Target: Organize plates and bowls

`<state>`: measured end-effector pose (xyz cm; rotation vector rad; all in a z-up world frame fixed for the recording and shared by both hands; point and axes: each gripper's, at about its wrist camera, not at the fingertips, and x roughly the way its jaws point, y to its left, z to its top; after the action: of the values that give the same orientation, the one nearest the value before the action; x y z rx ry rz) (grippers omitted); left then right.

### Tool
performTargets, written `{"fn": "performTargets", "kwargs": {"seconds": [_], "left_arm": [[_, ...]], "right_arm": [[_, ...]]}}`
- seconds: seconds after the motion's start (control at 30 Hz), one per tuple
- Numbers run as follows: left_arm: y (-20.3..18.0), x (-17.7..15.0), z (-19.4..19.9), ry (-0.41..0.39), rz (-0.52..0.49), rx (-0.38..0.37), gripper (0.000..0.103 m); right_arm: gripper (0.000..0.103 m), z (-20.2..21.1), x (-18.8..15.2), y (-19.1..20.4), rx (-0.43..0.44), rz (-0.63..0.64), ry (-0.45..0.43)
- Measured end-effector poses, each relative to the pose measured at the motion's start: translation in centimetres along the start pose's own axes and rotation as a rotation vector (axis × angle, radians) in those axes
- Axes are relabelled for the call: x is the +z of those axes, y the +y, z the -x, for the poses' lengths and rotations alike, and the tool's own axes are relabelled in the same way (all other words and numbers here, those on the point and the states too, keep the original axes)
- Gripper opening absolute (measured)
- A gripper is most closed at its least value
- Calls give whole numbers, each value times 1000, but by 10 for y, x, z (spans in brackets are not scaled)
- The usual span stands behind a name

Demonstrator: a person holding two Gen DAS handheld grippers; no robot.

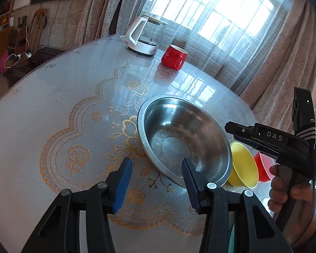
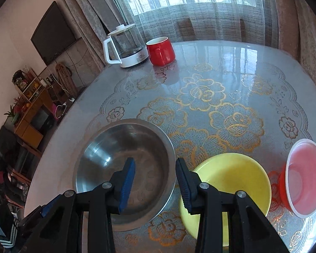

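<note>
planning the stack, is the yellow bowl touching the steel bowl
Cannot tell. In the right wrist view the yellow bowl and steel bowl rims nearly meet, but a gripper finger hides that spot.

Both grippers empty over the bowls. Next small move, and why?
Probably ease the right gripper rightward and down so its fingers straddle the near rim of the yellow bowl. It hangs open over the gap between that bowl and the steel bowl; the yellow one looks small enough to nest inside the steel one.

Near row: steel bowl (image 2: 124,170) left, middle bowl (image 2: 231,181) beside it, plastic bowl (image 2: 303,168) right.
Far edge: kettle (image 2: 126,46) left of mug (image 2: 160,51).
</note>
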<state>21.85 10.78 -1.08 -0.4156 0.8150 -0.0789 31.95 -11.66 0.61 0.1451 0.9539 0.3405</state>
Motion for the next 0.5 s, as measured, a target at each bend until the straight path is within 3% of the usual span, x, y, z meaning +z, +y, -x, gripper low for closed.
{"fn": "performTargets", "kwargs": {"seconds": [0.13,0.2,0.27,0.33,0.5], "left_arm": [[3,5,-20,34,21,28,46],[3,5,-27,58,13,29,36],[1,2,-25,48,3,11,25],[1,-2,-20,39,-7,44,25],[10,-12,-3,23,10,34,25]], "right_arm": [[40,-26,14,-2,-21,4,50],[39,-37,13,-2,-16,10,79],[29,-39,9,1,-28,33,75],[21,-38,5,4,-32,60,73],[19,-27,-6,10,14,70,79]]}}
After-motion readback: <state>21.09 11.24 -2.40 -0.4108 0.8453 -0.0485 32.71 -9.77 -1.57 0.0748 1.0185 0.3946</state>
